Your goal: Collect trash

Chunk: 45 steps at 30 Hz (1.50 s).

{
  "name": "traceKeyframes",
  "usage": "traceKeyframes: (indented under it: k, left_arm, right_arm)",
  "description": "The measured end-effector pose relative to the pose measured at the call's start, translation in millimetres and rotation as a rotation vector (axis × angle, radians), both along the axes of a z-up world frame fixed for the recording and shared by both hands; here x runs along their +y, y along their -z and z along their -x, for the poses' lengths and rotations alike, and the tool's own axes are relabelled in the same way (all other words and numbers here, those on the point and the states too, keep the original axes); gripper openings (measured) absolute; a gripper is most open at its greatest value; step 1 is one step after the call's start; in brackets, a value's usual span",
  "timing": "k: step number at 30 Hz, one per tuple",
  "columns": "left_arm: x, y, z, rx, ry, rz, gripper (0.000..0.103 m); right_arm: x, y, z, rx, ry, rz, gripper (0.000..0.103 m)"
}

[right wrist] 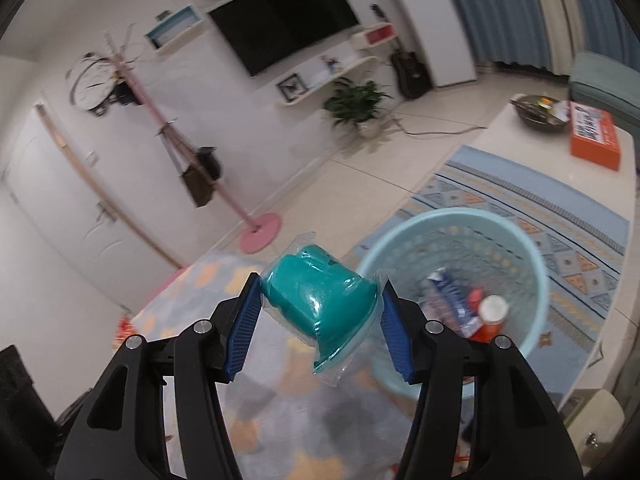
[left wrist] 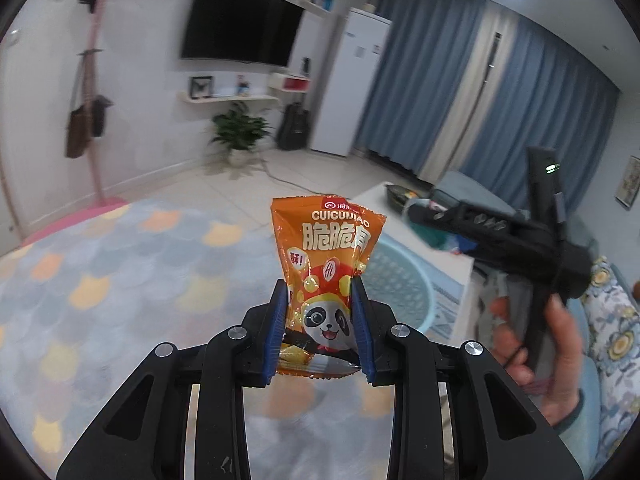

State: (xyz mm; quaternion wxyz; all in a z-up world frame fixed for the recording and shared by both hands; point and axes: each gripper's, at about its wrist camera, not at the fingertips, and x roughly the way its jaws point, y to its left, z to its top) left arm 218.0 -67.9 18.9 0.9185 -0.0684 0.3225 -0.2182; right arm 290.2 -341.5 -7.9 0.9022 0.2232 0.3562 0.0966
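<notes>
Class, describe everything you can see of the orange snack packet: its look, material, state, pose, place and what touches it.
The orange snack packet is a small glossy pouch, plastic or foil by its sheen, printed with a cartoon panda, white characters and the letters CUICUI. It looks crinkled and pinched at the waist, its crimped top edge intact. It stands roughly upright, held in the air above the patterned rug. The left gripper is shut on it, one blue pad pressing each side; nothing else touches it.

A pale tiled floor (right wrist: 360,168) is seen across the middle of the right wrist frame. On it are laid a patterned rug (right wrist: 560,216) at the right and a pastel rug (left wrist: 120,280) at the lower left. A light blue basket (right wrist: 532,256) is set on the patterned rug at centre right. A potted plant (right wrist: 356,104) and a pink stand base (right wrist: 260,232) are stood on the tiles.
</notes>
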Motion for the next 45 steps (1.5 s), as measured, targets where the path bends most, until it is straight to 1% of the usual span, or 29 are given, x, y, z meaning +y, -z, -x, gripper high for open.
traceKeyframes:
  k: [4, 8, 9, 11, 12, 15, 18, 21, 23, 25, 28, 30, 32, 33, 34, 36, 37, 38, 40, 43, 45]
  left_arm:
    - [-33, 1, -21, 0.013, 0.044, 0.003, 0.030]
    - [-57, 4, -37, 0.025, 0.072, -0.004, 0.030]
    - [-63, 4, -40, 0.027, 0.079, -0.005, 0.030]
    - [-75, 8, -49, 0.036, 0.092, -0.007, 0.030]
    - [-79, 10, -55, 0.042, 0.095, -0.009, 0.030]
    - [-94, 20, -68, 0.062, 0.106, -0.022, 0.030]
    - [-108, 29, -80, 0.078, 0.114, -0.044, 0.030]
    - [-118, 38, -92, 0.105, 0.117, -0.050, 0.030]
    - [-127, 45, -100, 0.112, 0.106, -0.077, 0.031]
    - [-136, 49, -106, 0.113, 0.106, -0.097, 0.032]
    - [-145, 53, -111, 0.118, 0.101, -0.111, 0.034]
    - [-152, 59, -115, 0.125, 0.103, -0.115, 0.039]
    - [-158, 63, -115, 0.123, 0.099, -0.114, 0.062]
    - [-158, 65, -114, 0.123, 0.089, -0.118, 0.068]
    - [-159, 66, -114, 0.125, 0.083, -0.124, 0.072]
    - [-157, 67, -110, 0.120, 0.069, -0.128, 0.072]
    - [-154, 66, -108, 0.117, 0.065, -0.123, 0.072]
    - [-150, 64, -106, 0.119, 0.061, -0.115, 0.072]
    - [-141, 57, -100, 0.111, 0.070, -0.086, 0.074]
    - [-136, 44, -94, 0.072, 0.051, -0.092, 0.076]
    - [-133, 37, -89, 0.063, 0.048, -0.077, 0.077]
  right_arm:
    - [-30, 25, -16, 0.066, 0.056, -0.021, 0.053]
    - [-54, 51, -29, 0.127, 0.109, -0.027, 0.054]
    - [-60, 56, -31, 0.139, 0.114, -0.031, 0.054]
    - [-68, 74, -39, 0.194, 0.117, -0.046, 0.055]
    - [-72, 84, -42, 0.228, 0.113, -0.071, 0.055]
    - [-80, 105, -46, 0.280, 0.123, -0.108, 0.056]
    - [-84, 113, -49, 0.300, 0.127, -0.109, 0.057]
    - [-91, 119, -48, 0.311, 0.130, -0.110, 0.058]
    - [-99, 121, -46, 0.311, 0.139, -0.114, 0.059]
    - [-108, 121, -43, 0.302, 0.151, -0.112, 0.063]
    - [-116, 119, -36, 0.293, 0.163, -0.106, 0.064]
    - [-121, 117, -30, 0.286, 0.165, -0.112, 0.064]
    - [-124, 114, -25, 0.277, 0.166, -0.113, 0.064]
    - [-125, 112, -23, 0.271, 0.169, -0.110, 0.064]
    - [-127, 109, -19, 0.264, 0.177, -0.101, 0.064]
    - [-129, 100, -11, 0.248, 0.219, -0.057, 0.064]
    - [-129, 93, -4, 0.233, 0.244, -0.022, 0.064]
    - [-128, 88, -1, 0.224, 0.253, -0.008, 0.064]
    - [-124, 79, 8, 0.198, 0.258, 0.007, 0.064]
    - [-114, 67, 18, 0.169, 0.245, 0.026, 0.064]
    - [-107, 59, 27, 0.151, 0.235, 0.034, 0.064]
